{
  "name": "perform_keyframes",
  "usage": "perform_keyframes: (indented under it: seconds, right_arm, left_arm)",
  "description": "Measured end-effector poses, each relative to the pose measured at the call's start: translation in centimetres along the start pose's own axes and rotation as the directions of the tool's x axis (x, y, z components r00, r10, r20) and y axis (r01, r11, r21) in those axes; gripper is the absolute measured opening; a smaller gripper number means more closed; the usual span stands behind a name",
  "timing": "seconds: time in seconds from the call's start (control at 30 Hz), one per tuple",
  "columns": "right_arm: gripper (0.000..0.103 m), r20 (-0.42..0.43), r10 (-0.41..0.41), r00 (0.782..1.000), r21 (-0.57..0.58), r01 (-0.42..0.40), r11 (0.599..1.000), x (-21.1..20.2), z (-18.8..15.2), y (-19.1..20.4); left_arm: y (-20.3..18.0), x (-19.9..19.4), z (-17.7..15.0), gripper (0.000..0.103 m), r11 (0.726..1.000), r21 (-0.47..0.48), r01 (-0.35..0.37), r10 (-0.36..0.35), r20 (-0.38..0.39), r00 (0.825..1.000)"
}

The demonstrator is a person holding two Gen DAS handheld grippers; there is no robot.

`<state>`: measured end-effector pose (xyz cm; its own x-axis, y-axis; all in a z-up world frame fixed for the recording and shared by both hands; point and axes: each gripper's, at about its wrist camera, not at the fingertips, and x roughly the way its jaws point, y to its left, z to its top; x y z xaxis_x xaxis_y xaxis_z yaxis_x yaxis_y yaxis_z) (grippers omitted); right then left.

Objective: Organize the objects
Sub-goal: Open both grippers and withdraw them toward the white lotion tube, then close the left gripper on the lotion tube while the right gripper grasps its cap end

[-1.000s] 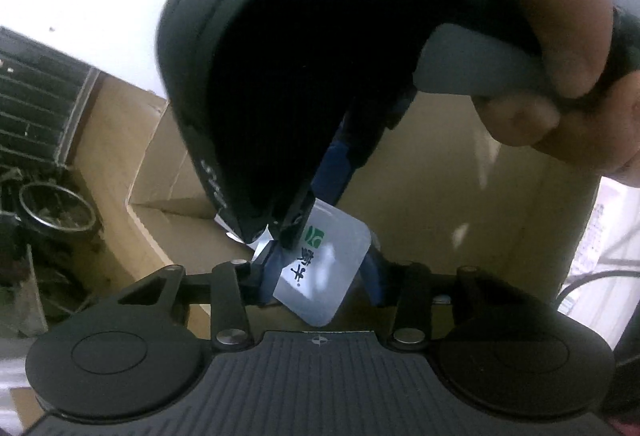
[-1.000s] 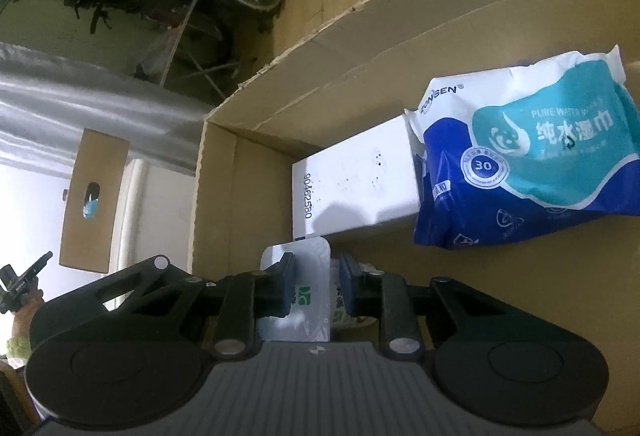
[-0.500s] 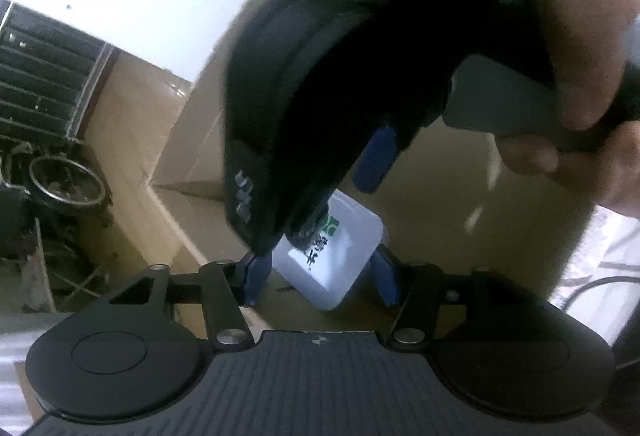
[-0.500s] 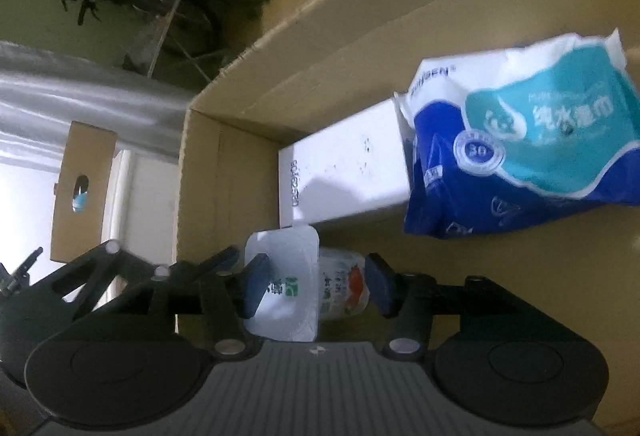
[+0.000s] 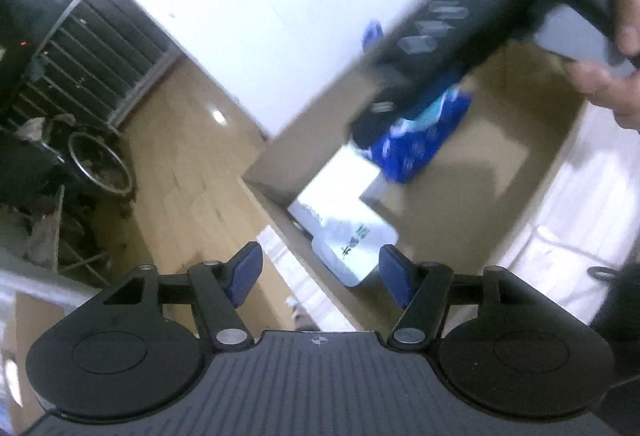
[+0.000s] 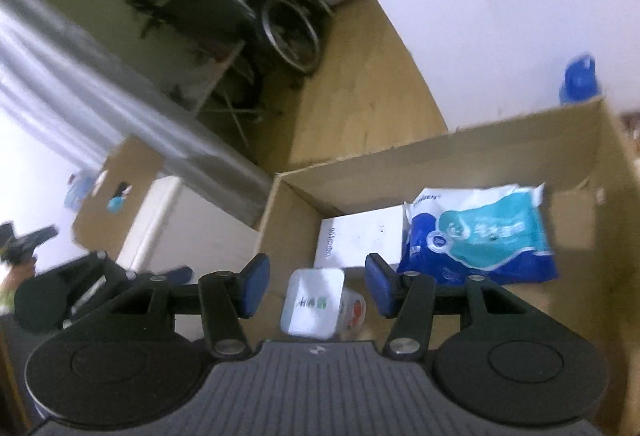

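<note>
I am holding both the left claw (image 5: pixel 320 274) and right claw (image 6: pixel 316 284) spread wide, empty, above the yogurt cup (image 6: pixel 316 306), which is lying in the cardboard box's (image 6: pixel 464 159) near-left corner.

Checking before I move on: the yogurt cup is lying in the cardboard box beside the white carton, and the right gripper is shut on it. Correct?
Not quite. The right gripper is open, and the yogurt cup lies free in the cardboard box beside the white carton, as the right wrist view shows.
</note>
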<state>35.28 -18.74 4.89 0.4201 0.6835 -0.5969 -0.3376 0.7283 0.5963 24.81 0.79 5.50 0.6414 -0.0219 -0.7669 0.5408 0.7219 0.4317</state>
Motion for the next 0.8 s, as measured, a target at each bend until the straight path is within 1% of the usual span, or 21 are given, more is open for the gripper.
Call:
perform_keyframes:
  seconds: [0.03, 0.1, 0.13, 0.17, 0.23, 0.27, 0.3, 0.33, 0.37, 0.4, 0.43, 0.47, 0.5, 0.53, 0.57, 0.63, 0.67, 0.73, 0.8]
  right_arm:
    - [0.056, 0.017, 0.018, 1.000, -0.030, -0.018, 0.999, -1.5, -0.7, -0.3]
    - [0.056, 0.033, 0.015, 0.999, -0.091, -0.012, 0.996, -4.2, -2.8, -0.9]
    - [0.056, 0.033, 0.005, 0.999, -0.101, -0.002, 0.995, -5.0, -3.7, -1.4]
    - [0.056, 0.032, -0.002, 0.999, -0.093, 0.005, 0.996, -6.1, -5.0, -2.2]
    - [0.056, 0.011, 0.000, 1.000, -0.046, 0.000, 0.999, -7.2, -7.2, -4.0]
    - [0.056, -0.010, -0.004, 1.000, -0.017, 0.004, 1.000, -7.4, -8.3, -4.8]
    - [0.056, -0.036, -0.014, 0.999, 0.012, 0.014, 1.000, -7.2, -9.3, -5.6]
    - [0.056, -0.050, -0.021, 0.999, 0.033, 0.023, 0.999, -6.8, -10.2, -6.3]
    - [0.056, -0.062, -0.023, 0.998, 0.057, 0.027, 0.998, -6.3, -11.1, -7.2]
    - [0.056, -0.073, -0.050, 0.996, 0.101, 0.058, 0.993, -5.4, -12.0, -8.2]
    - [0.056, -0.084, -0.072, 0.994, 0.141, 0.083, 0.987, -4.6, -12.7, -8.9]
    - [0.056, -0.094, -0.065, 0.993, 0.176, 0.081, 0.981, -3.8, -13.3, -9.7]
    - [0.056, -0.100, -0.049, 0.994, 0.211, 0.069, 0.975, -3.0, -13.7, -10.4]
    - [0.056, -0.106, -0.040, 0.994, 0.231, 0.063, 0.971, -2.3, -14.0, -10.9]
    - [0.056, -0.108, -0.035, 0.993, 0.239, 0.060, 0.969, -1.7, -14.1, -11.1]
    - [0.056, -0.105, -0.042, 0.994, 0.248, 0.067, 0.966, -1.0, -14.1, -11.4]
    - [0.056, -0.108, -0.041, 0.993, 0.254, 0.067, 0.965, -0.7, -14.1, -11.5]
    - [0.056, -0.112, -0.022, 0.993, 0.283, 0.053, 0.958, -0.1, -14.3, -12.0]
    - [0.056, -0.122, -0.005, 0.993, 0.306, 0.043, 0.951, 0.4, -14.3, -12.5]
  left_arm:
    - [-0.2, -1.0, -0.5, 0.065, 1.000, -0.030, 0.006, -0.005, 0.035, 0.999]
    - [0.1, -2.8, -2.5, 0.064, 0.991, -0.128, 0.043, -0.031, 0.093, 0.995]
    - [0.1, -3.5, -3.5, 0.063, 0.982, -0.179, 0.068, -0.049, 0.109, 0.993]
    - [0.0, -3.9, -4.9, 0.061, 0.965, -0.244, 0.099, -0.070, 0.124, 0.990]
    - [-0.2, -3.9, -7.6, 0.059, 0.912, -0.374, 0.171, -0.123, 0.151, 0.981]
    - [-0.4, -3.3, -9.1, 0.057, 0.871, -0.442, 0.215, -0.157, 0.164, 0.974]
    - [-0.6, -2.3, -10.3, 0.056, 0.841, -0.483, 0.243, -0.185, 0.166, 0.969]
    - [-1.1, -1.4, -11.2, 0.056, 0.814, -0.519, 0.260, -0.205, 0.163, 0.965]
    - [-1.6, -0.2, -12.1, 0.056, 0.787, -0.559, 0.261, -0.215, 0.148, 0.965]
    - [-2.2, 1.2, -12.9, 0.056, 0.758, -0.598, 0.261, -0.227, 0.134, 0.965]
    - [-2.6, 2.2, -13.4, 0.056, 0.731, -0.627, 0.267, -0.233, 0.138, 0.963]
    - [-3.2, 3.1, -13.9, 0.056, 0.692, -0.663, 0.286, -0.242, 0.160, 0.957]
    - [-3.4, 4.1, -14.2, 0.056, 0.659, -0.688, 0.304, -0.256, 0.175, 0.951]
    - [-3.5, 4.9, -14.4, 0.056, 0.633, -0.703, 0.324, -0.277, 0.185, 0.943]
    - [-3.9, 5.3, -14.2, 0.056, 0.622, -0.709, 0.332, -0.287, 0.188, 0.939]
    - [-4.3, 6.1, -14.1, 0.056, 0.624, -0.714, 0.318, -0.267, 0.188, 0.945]
    - [-4.5, 6.1, -14.1, 0.056, 0.616, -0.719, 0.323, -0.262, 0.200, 0.944]
    - [-4.7, 6.0, -14.2, 0.056, 0.588, -0.733, 0.341, -0.271, 0.219, 0.937]
    - [-5.0, 5.8, -14.5, 0.056, 0.568, -0.750, 0.340, -0.270, 0.220, 0.937]
